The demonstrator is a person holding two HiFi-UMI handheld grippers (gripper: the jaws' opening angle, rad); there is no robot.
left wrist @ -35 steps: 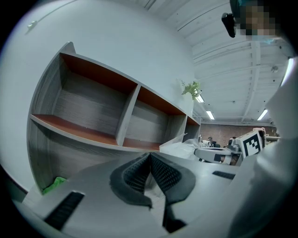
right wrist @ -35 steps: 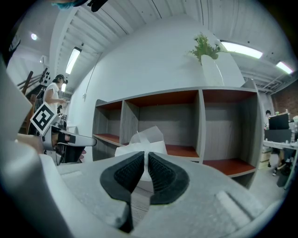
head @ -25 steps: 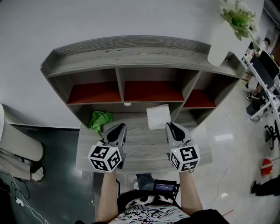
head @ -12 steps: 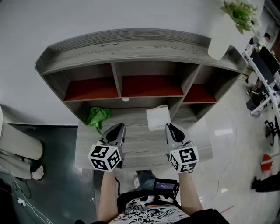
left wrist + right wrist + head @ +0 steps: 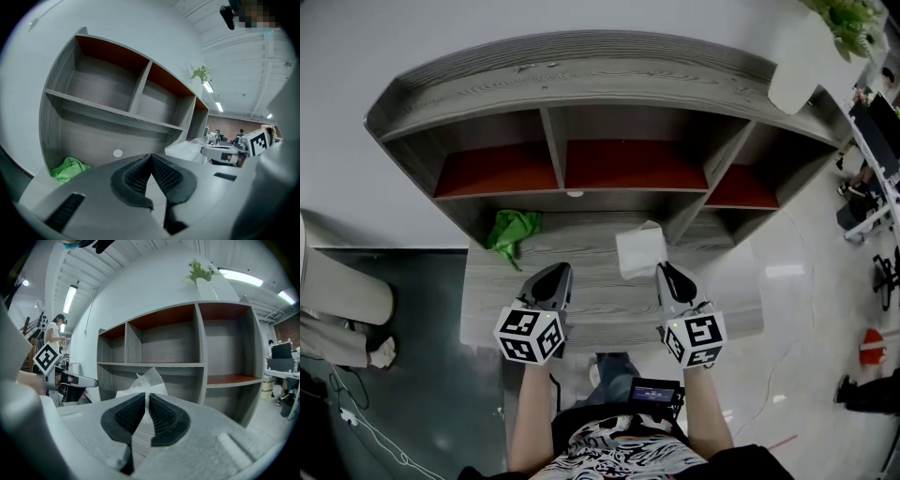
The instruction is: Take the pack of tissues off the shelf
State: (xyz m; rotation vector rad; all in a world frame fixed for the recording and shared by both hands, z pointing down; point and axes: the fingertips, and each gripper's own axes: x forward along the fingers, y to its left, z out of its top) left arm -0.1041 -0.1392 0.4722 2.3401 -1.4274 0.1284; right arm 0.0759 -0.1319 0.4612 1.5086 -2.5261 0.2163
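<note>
Head view showed tissues [image 5: 639,253] on the worktop [image 5: 581,314] below the shelf [image 5: 581,89], just ahead of right tool [image 5: 666,270], jaws narrow, empty; left tool [image 5: 555,272] likewise. Recommended: open right tool wide, grip tissues across the body.

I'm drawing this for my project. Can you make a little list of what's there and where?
tissue pack: lowest board of the shelf, middle-right
green cloth: same board, left
upper cubbies: look empty
left claw: closed, empty
right claw: nearly closed, empty, tissue pack just ahead
</note>
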